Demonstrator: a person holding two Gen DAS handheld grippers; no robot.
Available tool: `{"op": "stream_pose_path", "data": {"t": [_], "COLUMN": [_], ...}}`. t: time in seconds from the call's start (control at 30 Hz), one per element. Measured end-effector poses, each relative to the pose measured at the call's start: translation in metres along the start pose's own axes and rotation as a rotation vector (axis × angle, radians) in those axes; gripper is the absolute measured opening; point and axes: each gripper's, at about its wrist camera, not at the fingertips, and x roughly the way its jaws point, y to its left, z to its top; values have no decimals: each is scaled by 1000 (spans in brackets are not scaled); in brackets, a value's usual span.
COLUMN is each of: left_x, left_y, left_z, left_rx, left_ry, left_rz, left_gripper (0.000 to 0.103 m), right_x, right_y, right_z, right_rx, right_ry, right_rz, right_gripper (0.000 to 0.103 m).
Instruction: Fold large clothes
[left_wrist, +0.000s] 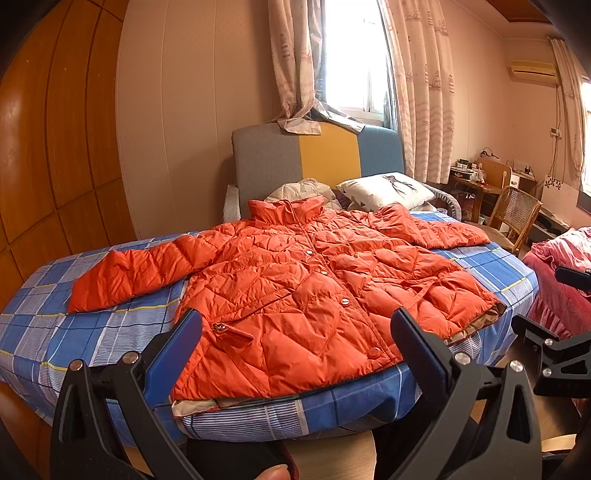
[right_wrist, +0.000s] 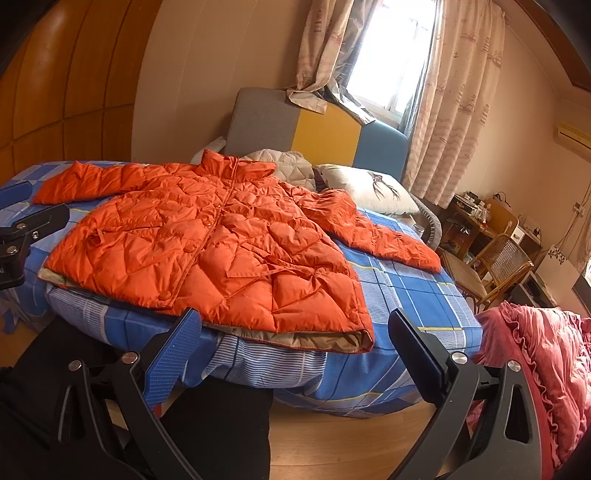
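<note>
An orange quilted puffer jacket (left_wrist: 295, 280) lies flat and face up on the bed, buttoned, both sleeves spread out to the sides; it also shows in the right wrist view (right_wrist: 221, 251). Its hem reaches the bed's near edge. My left gripper (left_wrist: 295, 343) is open and empty, hovering just short of the hem. My right gripper (right_wrist: 295, 350) is open and empty, off the bed's near edge by the jacket's right hem corner. The right gripper shows at the right edge of the left wrist view (left_wrist: 554, 354).
The bed has a blue plaid sheet (left_wrist: 74, 306) and a grey, yellow and blue headboard (left_wrist: 325, 162). A white pillow (left_wrist: 384, 192) and a beige quilted item (left_wrist: 299, 192) lie at its head. A pink ruffled blanket (right_wrist: 535, 354) and a wicker chair (right_wrist: 491, 266) stand to the right.
</note>
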Motion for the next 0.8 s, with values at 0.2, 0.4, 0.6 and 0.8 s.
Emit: {"op": "stream_pose_path", "data": {"t": [0.2,0.4,0.6,0.8], "left_x": [0,2,28,82], "left_y": [0,2,19,36], "left_z": [-1,-4,-17,-26], "left_rx": [-4,-6,-76,-147], "left_ry": [1,3,82,236], "left_rz": [2,17,-37,-26], "left_gripper": [101,101,101,101], "right_x": [1,11,51,108], "right_y": [1,3,-7,-39], "right_z": [-1,-5,-22,-11], "right_rx": [6,3,65,188], "right_ry": [5,30,153,261], "right_rz": [2,10,32,25], "right_gripper": [100,100,100,100]}}
